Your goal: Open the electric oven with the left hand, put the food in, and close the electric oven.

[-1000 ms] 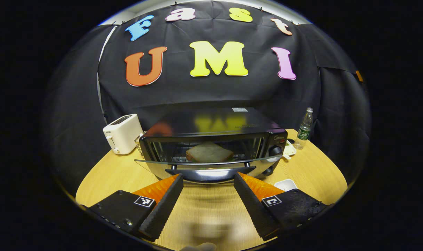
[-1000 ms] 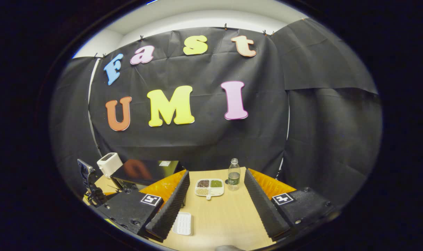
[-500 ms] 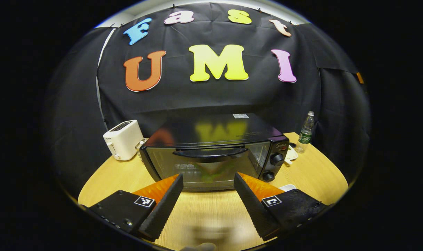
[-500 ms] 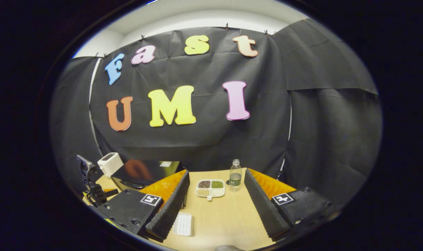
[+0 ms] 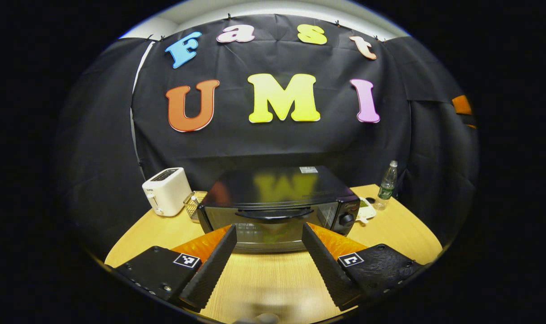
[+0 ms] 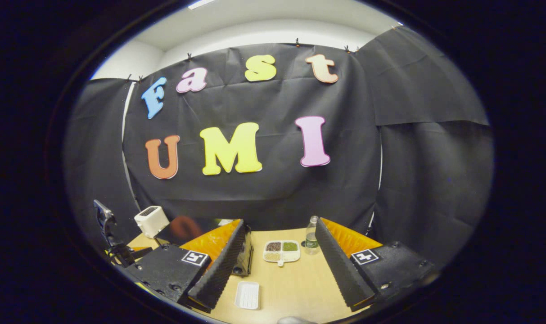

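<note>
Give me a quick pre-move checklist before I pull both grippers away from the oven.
1. Oven door fully shut, handle up: ok.
2. Food inside the oven: cannot tell, the glass is too dark.
3. Left gripper open, holding nothing, clear of the door: ok.
4. Right gripper open and empty: ok.
5. White tray on the table between the right gripper's fingers, empty: ok.
6. Bottle upright: ok.
</note>
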